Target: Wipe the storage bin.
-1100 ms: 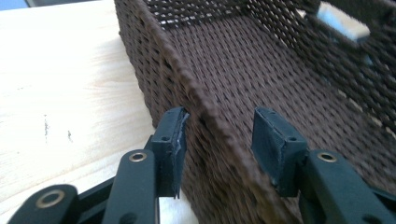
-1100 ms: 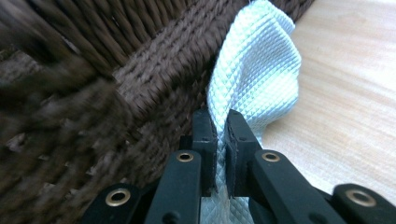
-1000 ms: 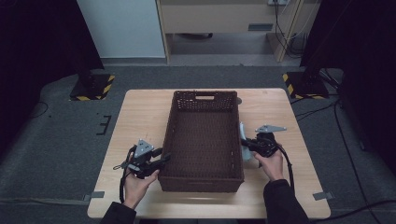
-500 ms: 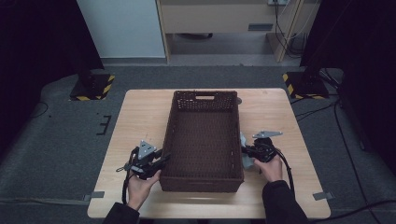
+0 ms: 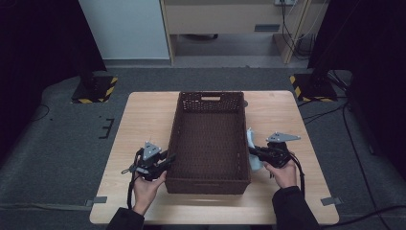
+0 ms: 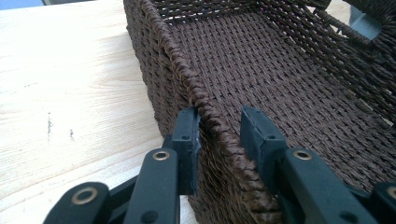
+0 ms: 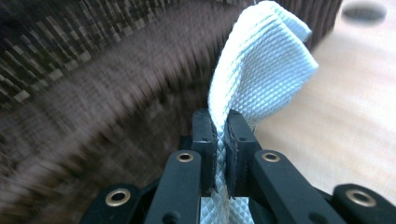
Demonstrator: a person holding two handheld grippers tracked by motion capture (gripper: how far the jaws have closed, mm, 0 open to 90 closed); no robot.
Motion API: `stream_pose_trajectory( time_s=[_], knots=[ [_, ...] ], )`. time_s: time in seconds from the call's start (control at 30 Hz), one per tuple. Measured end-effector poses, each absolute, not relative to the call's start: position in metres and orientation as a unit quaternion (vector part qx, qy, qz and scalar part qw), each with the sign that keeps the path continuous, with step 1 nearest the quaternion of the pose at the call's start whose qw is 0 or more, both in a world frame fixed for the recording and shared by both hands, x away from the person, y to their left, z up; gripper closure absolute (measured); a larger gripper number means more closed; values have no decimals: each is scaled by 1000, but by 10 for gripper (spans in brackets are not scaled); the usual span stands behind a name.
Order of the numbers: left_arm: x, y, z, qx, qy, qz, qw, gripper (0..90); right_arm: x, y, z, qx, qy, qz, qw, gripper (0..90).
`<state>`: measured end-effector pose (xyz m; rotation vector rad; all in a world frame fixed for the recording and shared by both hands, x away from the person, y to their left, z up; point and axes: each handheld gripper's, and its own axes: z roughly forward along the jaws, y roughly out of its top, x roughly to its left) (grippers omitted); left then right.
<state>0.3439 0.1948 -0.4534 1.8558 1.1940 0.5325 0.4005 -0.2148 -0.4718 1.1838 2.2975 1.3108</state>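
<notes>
A dark brown woven basket (image 5: 210, 94) stands lengthwise in the middle of the wooden table. My left gripper (image 5: 168, 159) straddles its left rim (image 6: 163, 37) near the front corner. Its jaws have just been closing and now stand one outside and one inside the wall, pressing the braided edge; left gripper (image 6: 219, 121). My right gripper (image 5: 254, 152) is at the basket's right wall, shut on a pale, diamond-textured cloth (image 5: 251, 143). The cloth (image 7: 261, 60) rises folded above the right gripper (image 7: 220, 116), with the blurred basket wall (image 7: 93, 70) to its left.
Bare tabletop (image 5: 143, 120) lies on both sides of the basket. A small dark round thing (image 7: 364, 10) lies on the table past the basket's far right corner. Yellow-black striped stand feet (image 5: 93, 91) sit on the floor beyond the table.
The left gripper's jaws have closed onto the basket's left rim. The right hand has shifted slightly beside the right wall, still holding the cloth.
</notes>
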Motion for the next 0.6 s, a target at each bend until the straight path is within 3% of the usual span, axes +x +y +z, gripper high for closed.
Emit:
stream_pose_trajectory(
  time_s=[0.23, 0.6],
  knots=[
    [345, 196, -454, 739, 478, 210, 426, 668, 403, -208, -504, 433, 805, 396, 91, 849],
    [340, 203, -452, 750, 465, 195, 428, 535, 378, -222, -463, 403, 764, 488, 123, 849]
  ],
)
